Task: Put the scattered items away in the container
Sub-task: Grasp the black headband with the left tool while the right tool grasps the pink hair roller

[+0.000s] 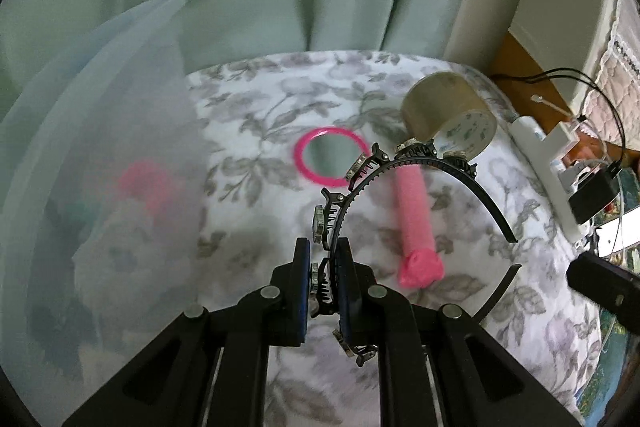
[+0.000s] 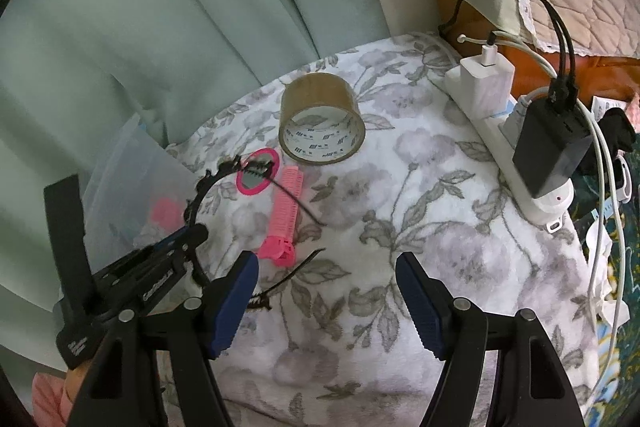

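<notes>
My left gripper (image 1: 324, 247) is shut on a black toothed headband (image 1: 400, 169) with small clips along it, and holds it tilted above the floral cloth. In the right wrist view that left gripper (image 2: 192, 233) and the headband (image 2: 200, 195) hang beside a translucent plastic container (image 2: 124, 167). The container (image 1: 100, 107) holds something pink (image 1: 148, 187). On the cloth lie a pink hair roller (image 1: 412, 211) (image 2: 286, 203), a round pink-rimmed mirror (image 1: 332, 161) (image 2: 258, 173) and a brown tape roll (image 1: 444, 111) (image 2: 320, 123). My right gripper (image 2: 326, 279) stands open over bare cloth, with nothing between its fingers.
A white power strip (image 2: 520, 147) with chargers and cables runs along the cloth's right edge and also shows as the power strip (image 1: 556, 179) in the left wrist view. A green curtain (image 2: 160, 27) hangs behind. The floral cloth (image 2: 400, 187) covers the surface.
</notes>
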